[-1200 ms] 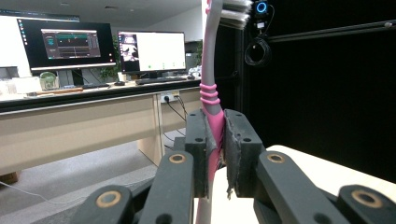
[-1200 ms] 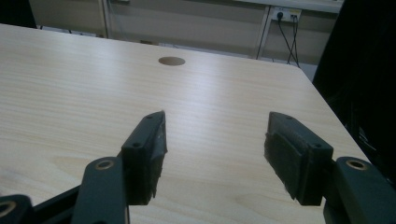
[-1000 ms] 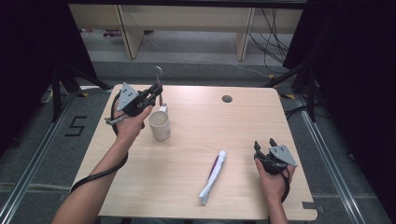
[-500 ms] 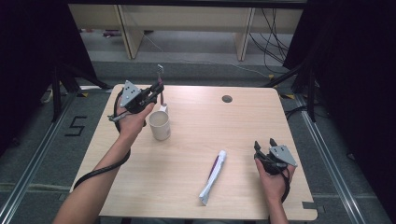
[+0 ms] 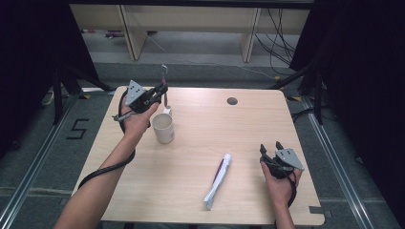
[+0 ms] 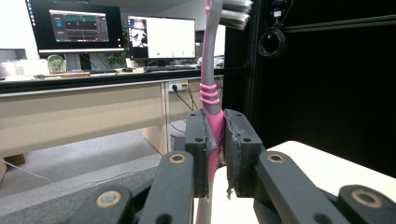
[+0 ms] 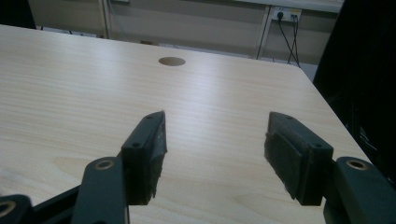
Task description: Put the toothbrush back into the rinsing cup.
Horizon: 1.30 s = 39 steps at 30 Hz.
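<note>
- High view: a toothbrush is held upright by the left gripper above the far left part of the wooden table, just beyond a cream cup; its long axis is seen running nearly vertical, head uppermost. A long white tube with a dark purple stripe is seen lying flat on the near half of the table, its axis running from the near edge toward the far right. The right gripper is held low at the near right edge, well apart from the tube
- Left gripper view: the pink and grey handle of the toothbrush is pinched between the black pads, pressed together on it; ribbed pink rings are seen above the pads, and white bristles at the top point to the right
- Right gripper view: the right gripper is seen with jaws spread over pale, smooth wood grain, nothing between them; a round hole is seen farther off
</note>
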### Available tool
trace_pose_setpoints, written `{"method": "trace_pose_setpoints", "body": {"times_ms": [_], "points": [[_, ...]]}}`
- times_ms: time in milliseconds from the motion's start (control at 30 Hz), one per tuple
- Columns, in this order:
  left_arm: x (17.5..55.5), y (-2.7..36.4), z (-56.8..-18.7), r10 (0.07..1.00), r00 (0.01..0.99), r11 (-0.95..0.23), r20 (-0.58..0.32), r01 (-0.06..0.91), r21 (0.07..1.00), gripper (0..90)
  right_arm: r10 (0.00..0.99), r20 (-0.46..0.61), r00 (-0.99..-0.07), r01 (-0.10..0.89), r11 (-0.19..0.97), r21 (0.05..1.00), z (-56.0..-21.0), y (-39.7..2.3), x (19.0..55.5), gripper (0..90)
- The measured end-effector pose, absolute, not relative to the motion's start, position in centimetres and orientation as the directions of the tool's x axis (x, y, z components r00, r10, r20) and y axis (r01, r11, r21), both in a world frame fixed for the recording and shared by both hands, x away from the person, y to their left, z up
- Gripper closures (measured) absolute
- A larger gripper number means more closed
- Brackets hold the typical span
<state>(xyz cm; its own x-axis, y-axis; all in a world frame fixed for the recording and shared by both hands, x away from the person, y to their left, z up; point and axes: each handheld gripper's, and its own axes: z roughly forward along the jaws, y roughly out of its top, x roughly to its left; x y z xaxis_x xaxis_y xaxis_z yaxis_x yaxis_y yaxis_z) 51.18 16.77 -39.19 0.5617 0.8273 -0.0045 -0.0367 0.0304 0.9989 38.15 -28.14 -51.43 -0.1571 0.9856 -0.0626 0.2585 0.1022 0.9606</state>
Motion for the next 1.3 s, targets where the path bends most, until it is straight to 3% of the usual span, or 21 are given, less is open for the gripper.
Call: {"method": "trace_pose_setpoints", "body": {"times_ms": [1300], "points": [[53.7, 15.9, -41.0, 0.842, 0.539, -0.013, 0.003, 0.015, 1.0, 80.2, 0.985, -0.068, -0.16, 0.256, 0.108, 0.961, -51.4, -28.2, 38.2, 39.1]]}}
